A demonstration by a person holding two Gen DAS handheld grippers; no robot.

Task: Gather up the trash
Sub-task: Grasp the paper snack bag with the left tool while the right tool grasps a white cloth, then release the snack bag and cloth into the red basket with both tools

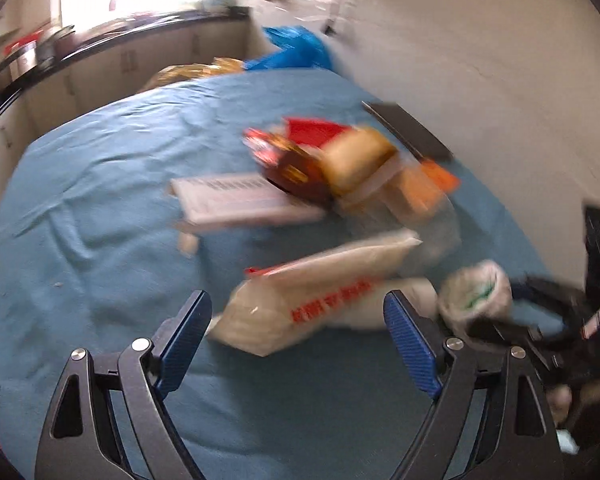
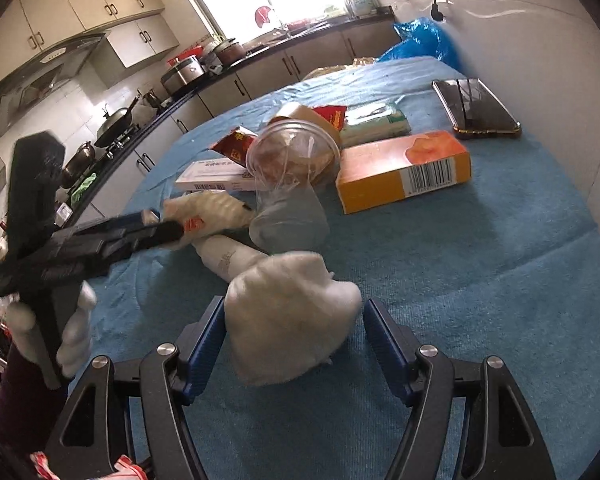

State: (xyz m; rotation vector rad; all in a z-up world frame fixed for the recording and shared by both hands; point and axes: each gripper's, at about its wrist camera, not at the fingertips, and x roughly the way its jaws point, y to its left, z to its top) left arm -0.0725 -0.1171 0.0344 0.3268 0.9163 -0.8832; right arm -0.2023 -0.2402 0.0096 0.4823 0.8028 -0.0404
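Right gripper apart around crumpled white tissue; left gripper apart over paper bag; blue textured tabletop; orange box beyond.

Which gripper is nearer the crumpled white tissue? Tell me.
Right. The right gripper straddles the crumpled white tissue, jaws open; the left gripper is off beside it, at the white bag.

We are carrying two matching claws. Our left black-framed, blue-padded claw is showing matt black linkage arms with triangular cut-outs, round silver screw heads at the pivots, and flat blue ribbed pads on its fingers. Our right black-framed, blue-padded claw is showing the same build, silver screws included. A white knitted glove is covering the hand on the left claw's dark handle, above a dark purple sleeve.
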